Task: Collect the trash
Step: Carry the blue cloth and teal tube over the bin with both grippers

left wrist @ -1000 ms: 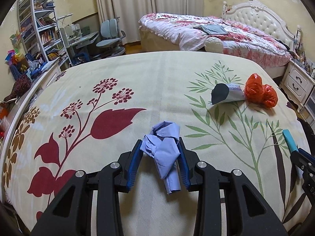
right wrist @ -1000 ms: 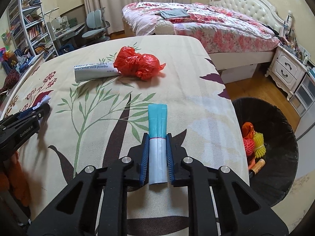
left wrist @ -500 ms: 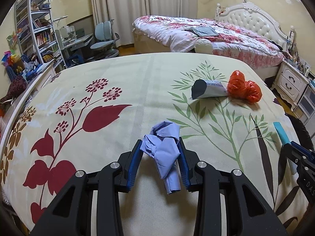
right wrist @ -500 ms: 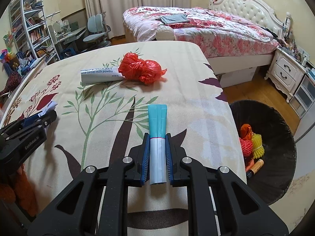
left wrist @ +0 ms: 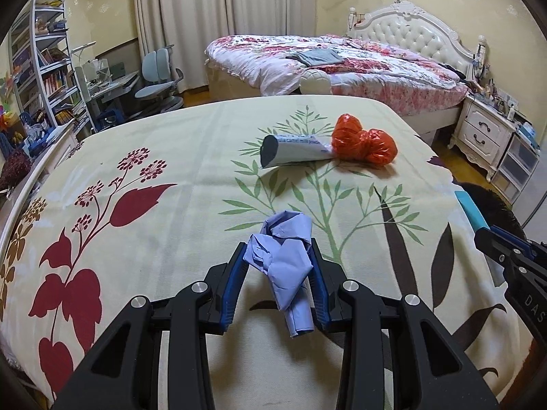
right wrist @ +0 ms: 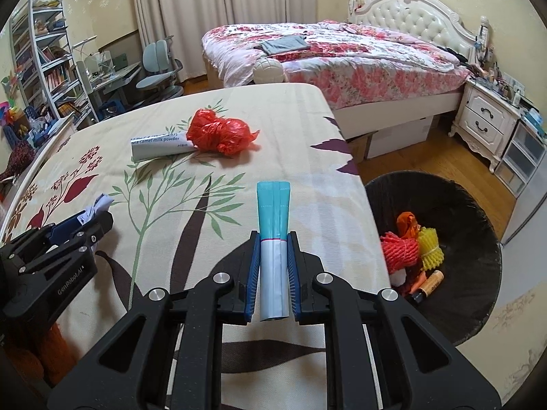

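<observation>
Left claw (left wrist: 277,266) and right claw (right wrist: 271,259) clamped (both angled downward)

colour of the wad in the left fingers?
Light blue-lavender wad, clearest in the left wrist view.

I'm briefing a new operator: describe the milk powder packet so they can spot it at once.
Look at the leaf-printed bedspread, toward its far end. The milk powder packet lies flat there, its right end touching the crumpled red plastic bag. It is the only pale, printed, long packet lying loose on the cover.
</observation>
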Available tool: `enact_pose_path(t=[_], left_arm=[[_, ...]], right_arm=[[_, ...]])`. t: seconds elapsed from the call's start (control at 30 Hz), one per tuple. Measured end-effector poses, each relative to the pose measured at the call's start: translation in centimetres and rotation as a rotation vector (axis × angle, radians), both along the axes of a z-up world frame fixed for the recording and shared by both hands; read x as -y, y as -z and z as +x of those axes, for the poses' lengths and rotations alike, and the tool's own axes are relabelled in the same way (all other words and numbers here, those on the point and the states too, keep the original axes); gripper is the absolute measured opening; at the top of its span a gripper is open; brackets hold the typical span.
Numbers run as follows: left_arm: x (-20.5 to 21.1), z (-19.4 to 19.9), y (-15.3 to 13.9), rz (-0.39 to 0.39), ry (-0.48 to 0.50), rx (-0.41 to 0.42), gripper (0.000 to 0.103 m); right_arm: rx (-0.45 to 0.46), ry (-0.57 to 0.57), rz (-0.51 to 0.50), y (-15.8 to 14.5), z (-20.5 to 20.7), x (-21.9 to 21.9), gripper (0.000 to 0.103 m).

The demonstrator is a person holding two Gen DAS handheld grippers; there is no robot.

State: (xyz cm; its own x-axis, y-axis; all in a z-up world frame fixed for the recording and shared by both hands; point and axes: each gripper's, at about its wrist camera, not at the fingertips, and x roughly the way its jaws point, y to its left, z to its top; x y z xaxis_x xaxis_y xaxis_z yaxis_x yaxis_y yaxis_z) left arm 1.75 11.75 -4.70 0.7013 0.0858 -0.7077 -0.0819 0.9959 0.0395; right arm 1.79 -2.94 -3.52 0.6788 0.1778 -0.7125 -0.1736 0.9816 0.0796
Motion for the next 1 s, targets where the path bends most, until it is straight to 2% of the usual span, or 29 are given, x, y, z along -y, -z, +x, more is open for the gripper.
enact_pose_path(t=[0.47,1.0], left_arm=[[5.9,0.1,-1.0,0.002,0.122,0.025,0.037],[13.9,1.6,-2.1,-0.016,0.281,0.062,0.037]], right_arm=[[0.044,0.116,0.011,-0.8,-0.9,5.2,0.015],[0.073,0.302,0.002,-0.9,-0.8,12.6,0.015]])
